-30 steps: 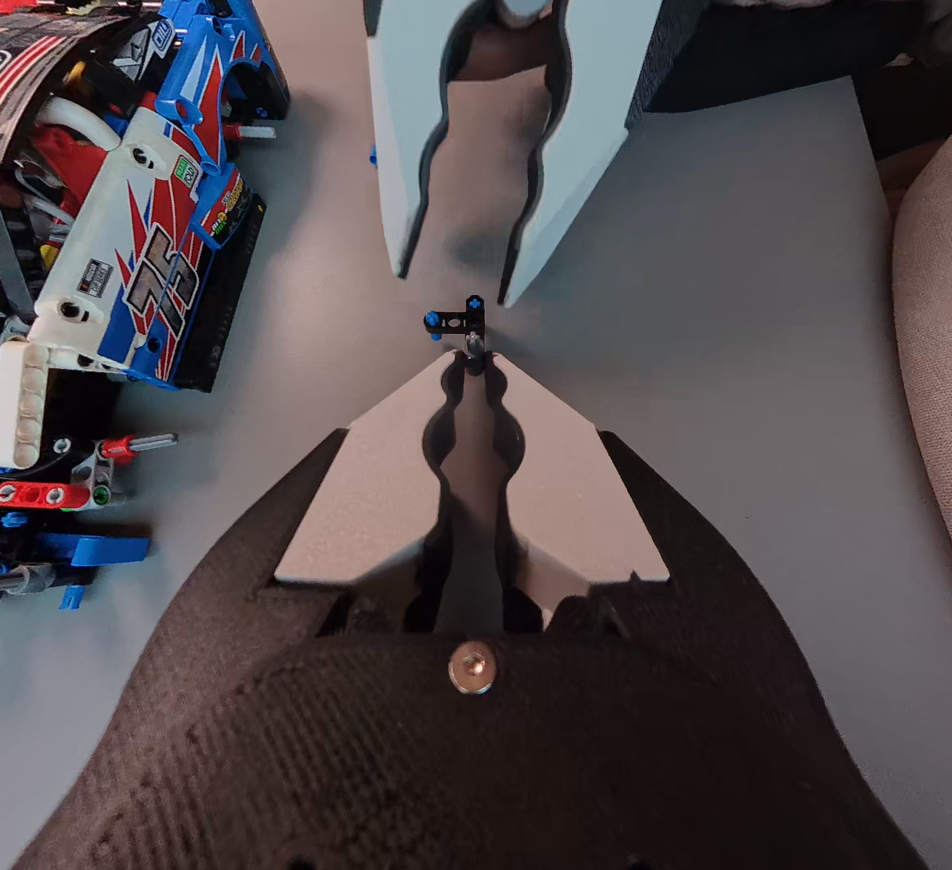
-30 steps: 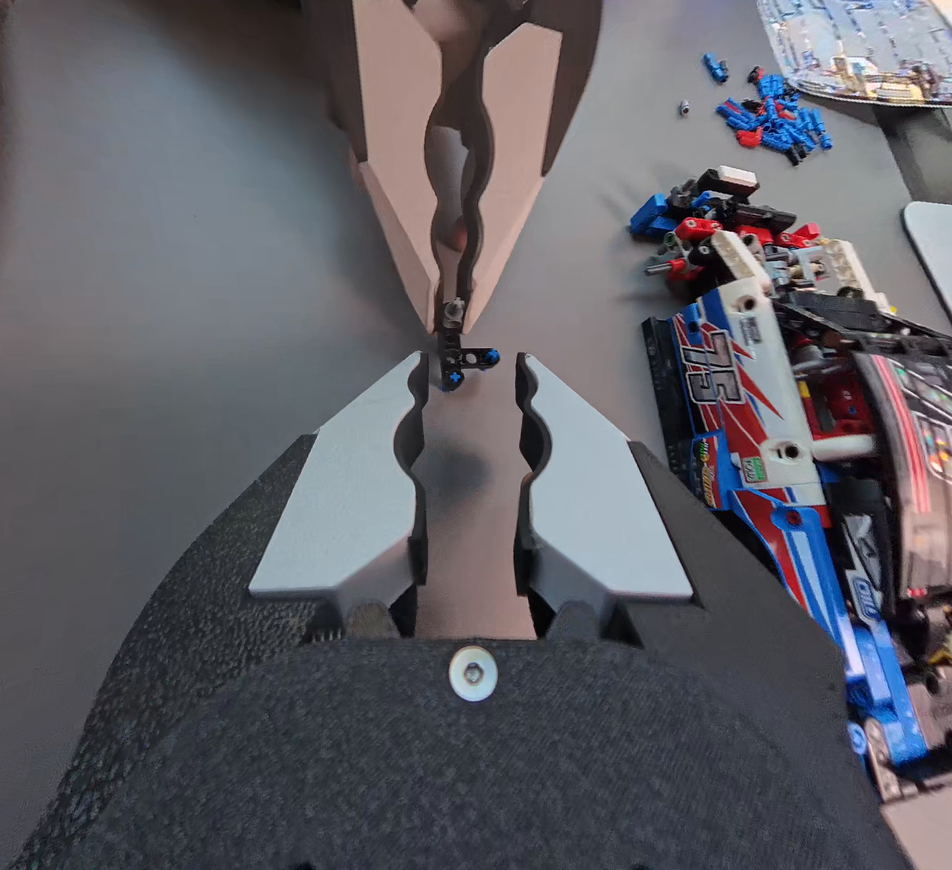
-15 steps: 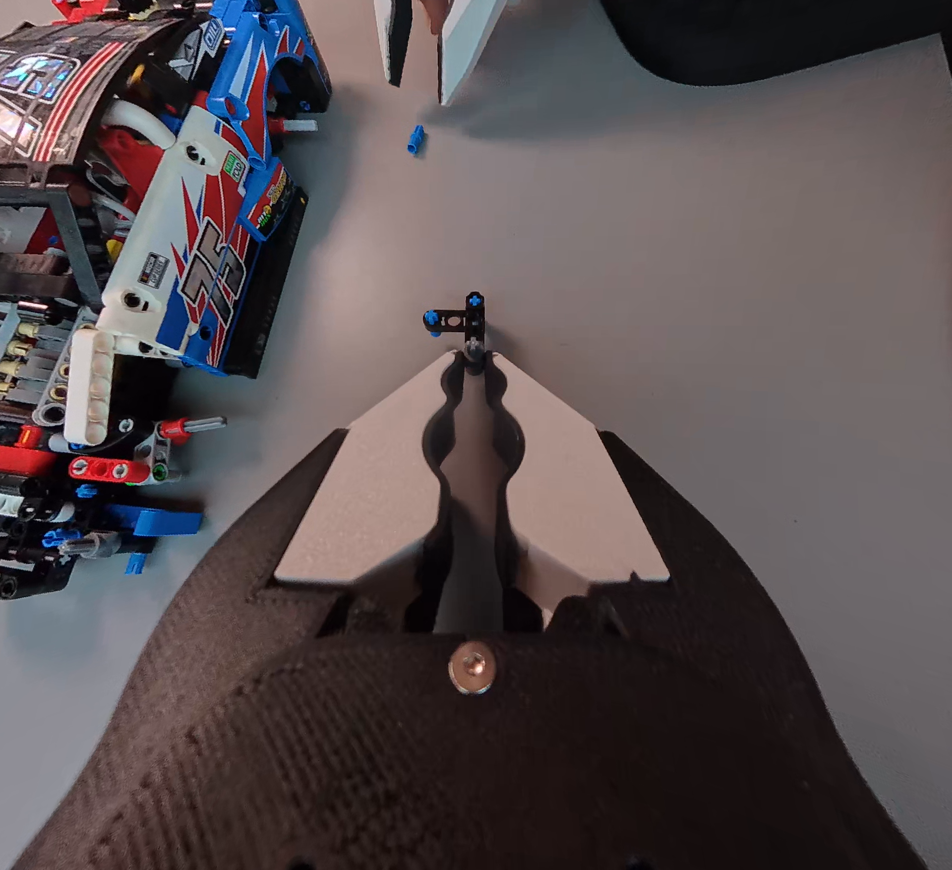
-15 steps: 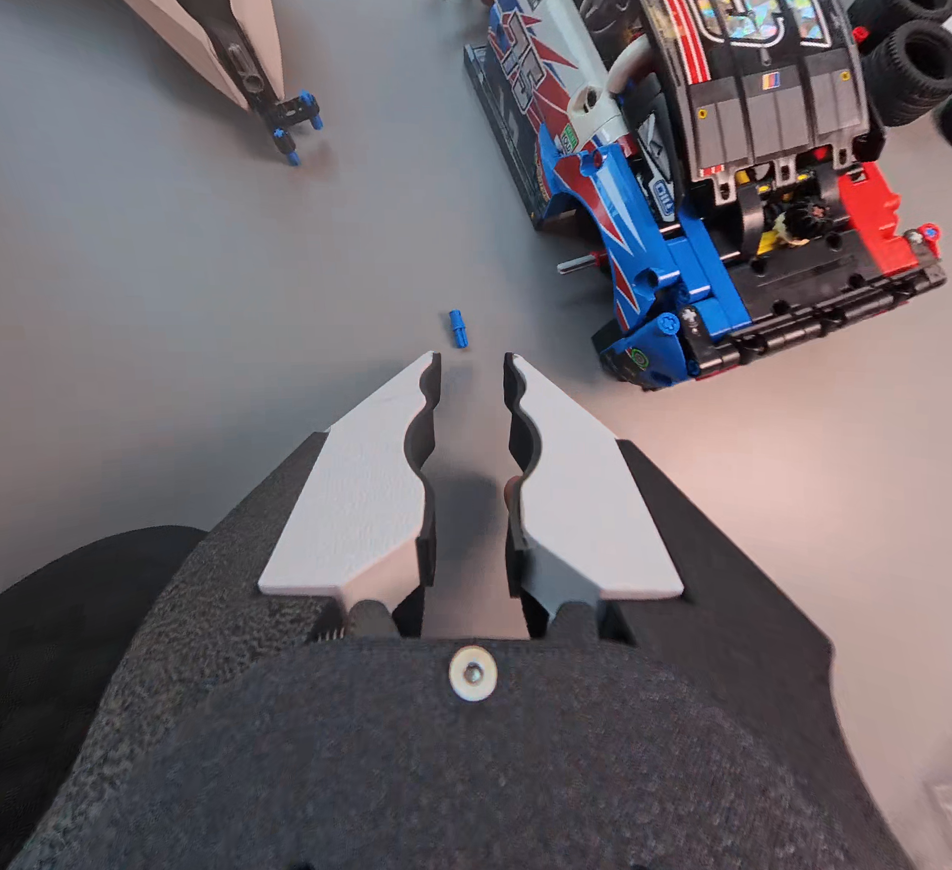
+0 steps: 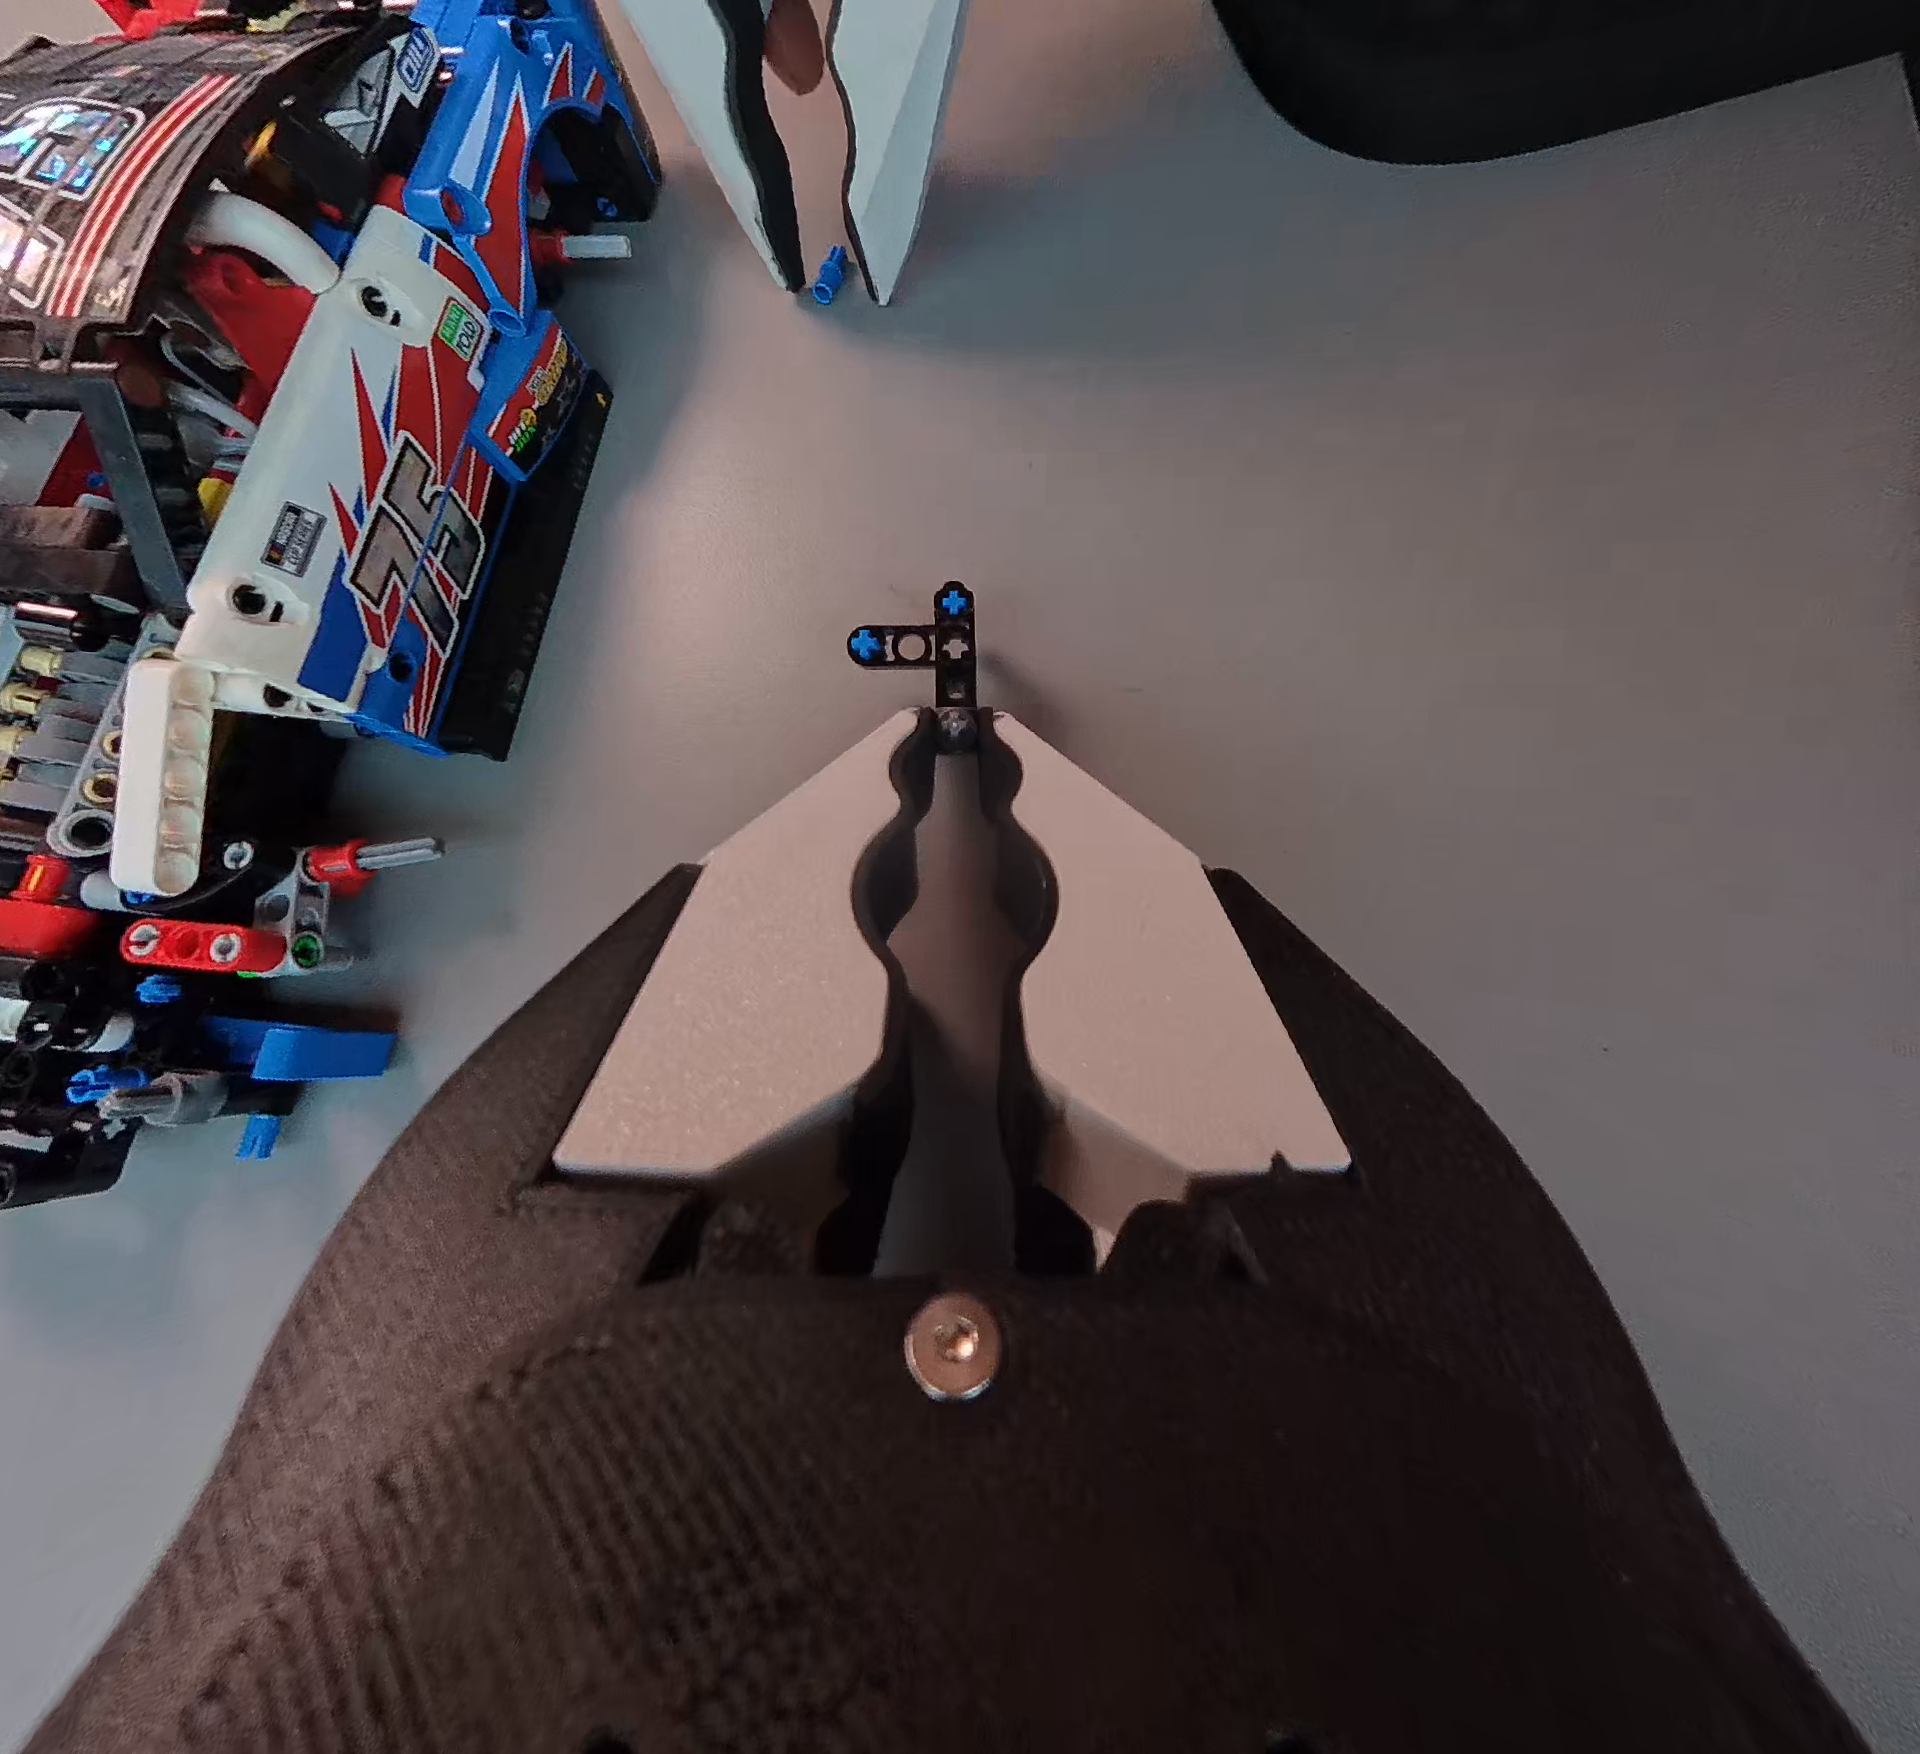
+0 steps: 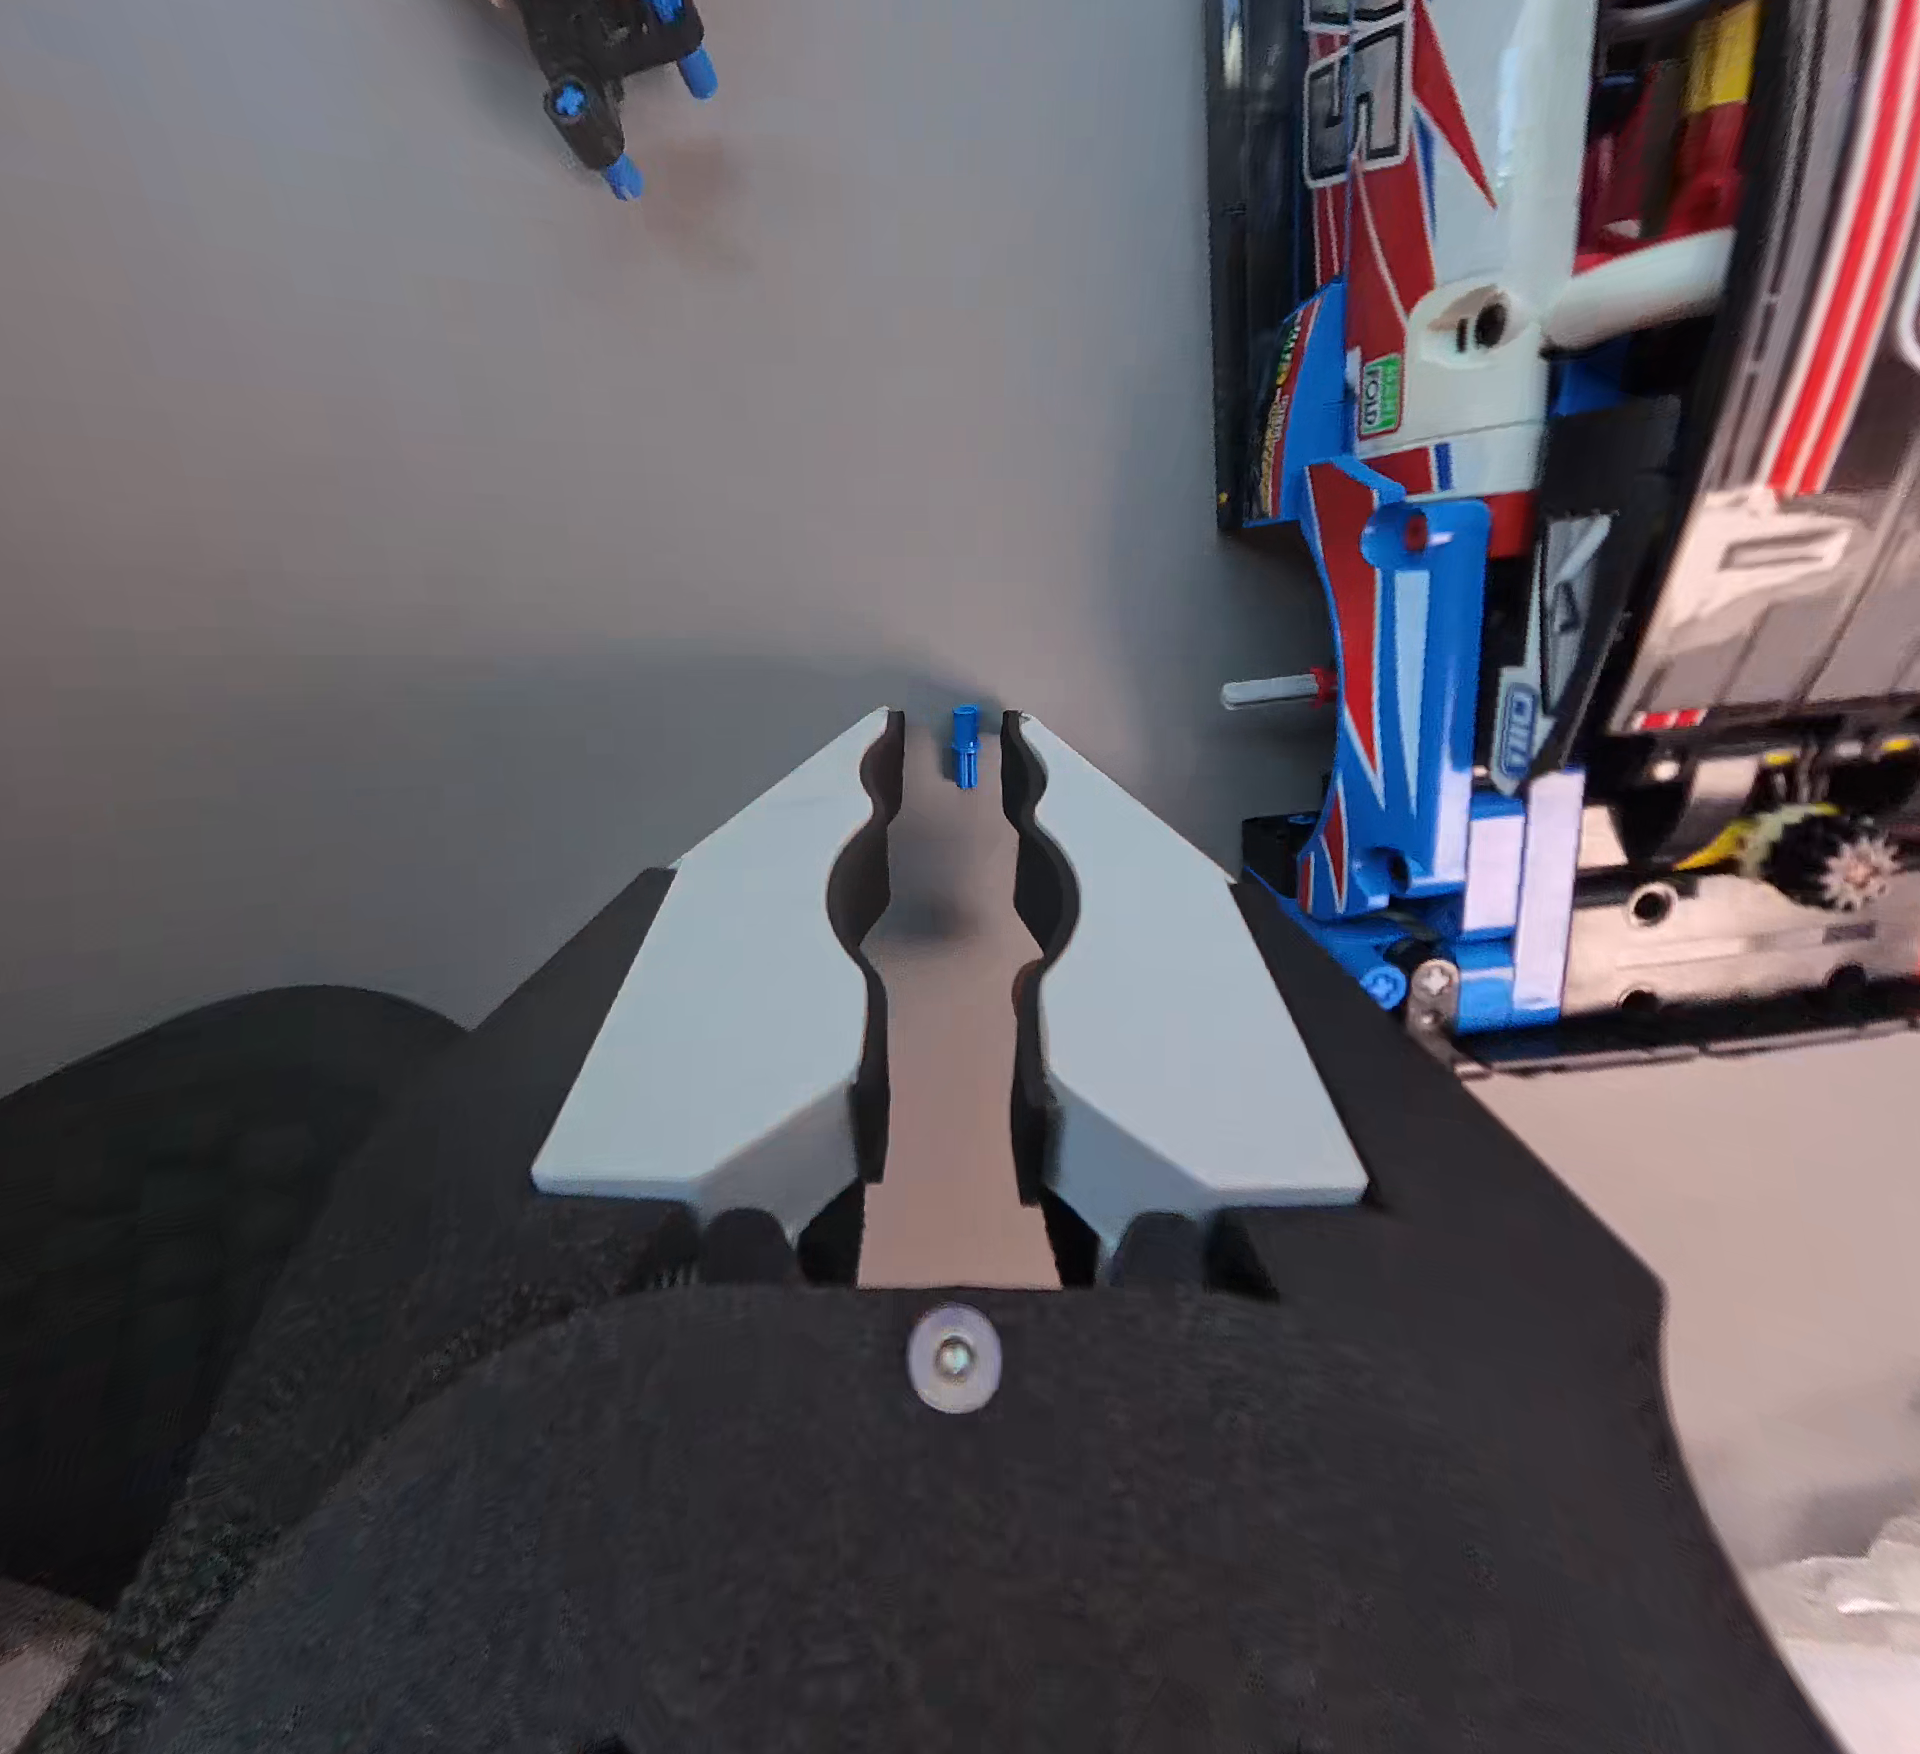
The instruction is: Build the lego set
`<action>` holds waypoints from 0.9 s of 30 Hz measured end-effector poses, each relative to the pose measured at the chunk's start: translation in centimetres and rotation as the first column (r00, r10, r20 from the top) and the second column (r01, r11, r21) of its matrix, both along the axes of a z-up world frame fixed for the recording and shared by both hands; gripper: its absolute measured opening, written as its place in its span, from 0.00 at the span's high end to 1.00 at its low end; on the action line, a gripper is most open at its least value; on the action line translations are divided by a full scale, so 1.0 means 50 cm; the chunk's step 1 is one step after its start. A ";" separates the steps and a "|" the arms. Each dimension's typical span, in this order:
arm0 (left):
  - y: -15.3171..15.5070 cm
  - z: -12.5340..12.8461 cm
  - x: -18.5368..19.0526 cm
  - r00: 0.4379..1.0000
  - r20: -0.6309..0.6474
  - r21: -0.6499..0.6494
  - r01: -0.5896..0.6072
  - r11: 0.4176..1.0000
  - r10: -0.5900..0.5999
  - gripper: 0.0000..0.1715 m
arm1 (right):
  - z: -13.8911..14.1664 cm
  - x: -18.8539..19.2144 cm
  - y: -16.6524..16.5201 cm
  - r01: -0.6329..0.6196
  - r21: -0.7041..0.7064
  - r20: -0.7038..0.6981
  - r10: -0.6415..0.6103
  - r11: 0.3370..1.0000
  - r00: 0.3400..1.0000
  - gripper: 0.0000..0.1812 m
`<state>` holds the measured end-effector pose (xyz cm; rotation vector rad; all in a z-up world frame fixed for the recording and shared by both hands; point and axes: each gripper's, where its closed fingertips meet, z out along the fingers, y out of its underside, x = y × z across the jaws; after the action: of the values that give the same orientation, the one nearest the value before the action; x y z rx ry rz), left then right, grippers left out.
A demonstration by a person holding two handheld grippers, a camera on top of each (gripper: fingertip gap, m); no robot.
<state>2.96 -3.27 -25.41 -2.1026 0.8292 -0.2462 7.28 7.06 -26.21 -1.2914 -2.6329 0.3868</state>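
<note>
Grey tabletop (image 5: 1351,509) under everything. Race car model (image 5: 343,416) on the left in the left wrist view, blue, white and red, decals and a number on its side, wording left unread; loose red and blue parts at its near end. In the right wrist view, car (image 6: 1507,354) now along the right edge, seen much closer than half a second ago.

Left gripper (image 5: 956,717) still pinched tight on the black T-shaped beam (image 5: 940,650), blue pins in two of its ends, beam held just above the tabletop, same grip as before.

Right gripper (image 6: 954,717) come down since half a second ago, fingers narrowed but not touching, straddling the small blue pin (image 6: 964,746) lying on the tabletop. Same pin (image 5: 829,276) between those tips in the left wrist view, just beside the car's rear.
</note>
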 end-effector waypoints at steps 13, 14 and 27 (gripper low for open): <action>-0.001 -0.001 -0.011 1.000 -0.010 0.012 -0.012 1.000 0.012 0.95 | -0.005 0.004 0.000 -0.226 0.150 0.329 0.167 0.963 0.929 0.99; -0.001 -0.002 -0.013 1.000 -0.021 0.013 -0.012 1.000 0.013 0.95 | -0.003 0.001 -0.012 -0.211 0.111 0.287 0.172 0.971 0.942 0.99; -0.004 0.010 -0.029 0.999 -0.021 0.007 -0.027 1.000 0.027 0.90 | 0.115 -0.051 -0.130 -0.118 -0.406 -0.388 -0.054 0.906 0.920 0.99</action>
<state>1.49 -3.45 -24.93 -2.1118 0.8123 -0.2067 4.76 0.57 -20.48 -1.1226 -2.2983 1.1485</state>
